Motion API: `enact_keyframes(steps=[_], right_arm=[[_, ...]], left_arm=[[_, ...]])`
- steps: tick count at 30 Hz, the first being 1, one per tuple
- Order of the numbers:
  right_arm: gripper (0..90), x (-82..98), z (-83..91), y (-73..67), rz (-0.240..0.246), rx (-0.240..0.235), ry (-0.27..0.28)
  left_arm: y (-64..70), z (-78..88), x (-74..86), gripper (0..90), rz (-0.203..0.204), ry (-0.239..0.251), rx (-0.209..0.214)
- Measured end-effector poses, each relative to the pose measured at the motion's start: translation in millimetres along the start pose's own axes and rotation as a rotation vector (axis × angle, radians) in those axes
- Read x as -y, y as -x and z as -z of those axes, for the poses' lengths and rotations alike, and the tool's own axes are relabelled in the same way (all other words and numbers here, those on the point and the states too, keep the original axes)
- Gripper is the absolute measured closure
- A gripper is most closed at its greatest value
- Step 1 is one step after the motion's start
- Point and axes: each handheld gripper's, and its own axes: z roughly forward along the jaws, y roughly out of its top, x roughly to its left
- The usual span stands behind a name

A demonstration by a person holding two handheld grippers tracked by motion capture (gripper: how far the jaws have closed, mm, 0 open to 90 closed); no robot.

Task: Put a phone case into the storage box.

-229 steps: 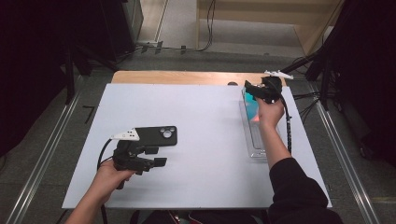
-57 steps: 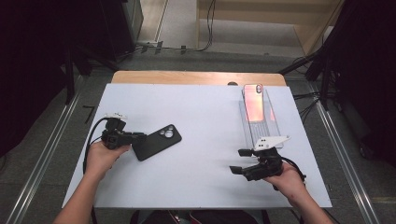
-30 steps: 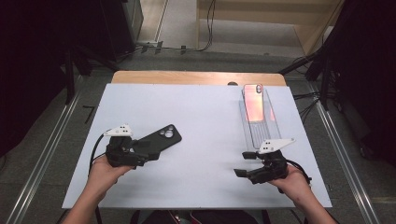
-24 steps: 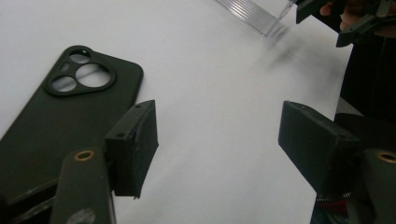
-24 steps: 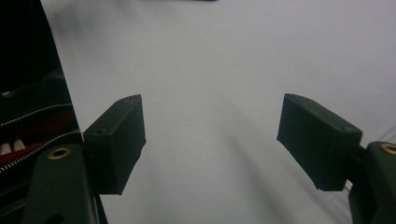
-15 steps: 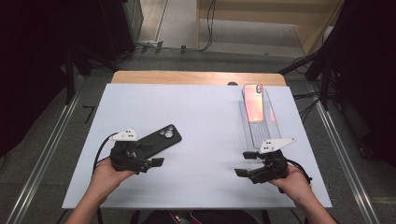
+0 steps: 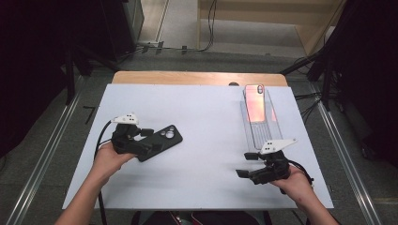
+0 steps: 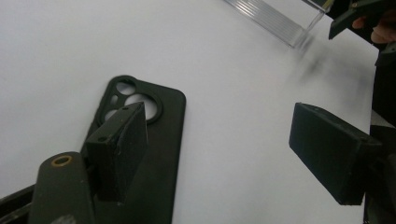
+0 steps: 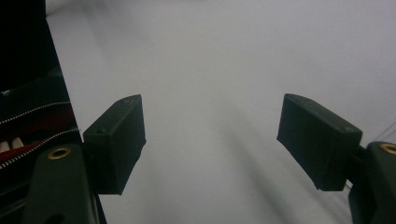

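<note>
Black phone case [image 7: 158,142] flat on white table [image 7: 202,122], at left part, camera holes facing up. Left gripper [image 7: 141,139] over its near end, jaws apart and just opening wider, one jaw above case, not pressing. Right gripper [image 7: 247,165] low at right, jaws apart, nothing between. Clear stand [image 7: 261,123] with pink phone [image 7: 256,102] at far right.

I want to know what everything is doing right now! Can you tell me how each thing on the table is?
black phone case: lying flat, camera holes up, under the left gripper's jaw.
left gripper: open, jaws have just been opening, gripping nothing.
right gripper: open, empty.
phone: leaning on the clear stand, screen glowing pink.
clear stand: resting on the table.
</note>
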Motion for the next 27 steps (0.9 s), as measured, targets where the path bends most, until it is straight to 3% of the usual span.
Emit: enact_keyframes(steps=[3, 4, 5, 7, 11, 18, 27], right_arm=[[21.4, 0.1, 0.0, 0.3, 0.001, 0.001, 0.000], [21.4, 0.2, 0.0, 0.4, 0.000, -0.001, 0.000], [21.4, 0.2, -0.1, 0.5, 0.000, -0.001, 0.000], [21.4, 0.2, -0.4, 0.4, -0.003, -0.001, -0.001], [21.4, 0.3, -0.5, 0.7, -0.004, 0.001, -0.001], [21.4, 0.5, -0.5, 1.1, -0.002, 0.001, 0.000], [21.4, 1.0, 0.2, 0.7, -0.006, 0.003, 0.002]], left_arm=[[-7.5, -1.1, -4.2, 17.8, -0.010, -0.014, 0.013], [-9.8, -1.9, -5.7, 17.4, 0.006, -0.024, 0.035], [-12.5, -2.7, -7.5, 13.3, 0.010, -0.037, 0.059], [-16.1, -5.6, -9.3, 0.0, -0.015, -0.043, 0.050], [-24.9, -8.9, -10.1, 0.0, -0.038, -0.026, 0.060], [-36.2, -16.3, -6.3, 0.0, -0.043, -0.020, 0.018], [-41.0, -30.2, 0.9, 0.0, -0.064, -0.080, -0.035]])
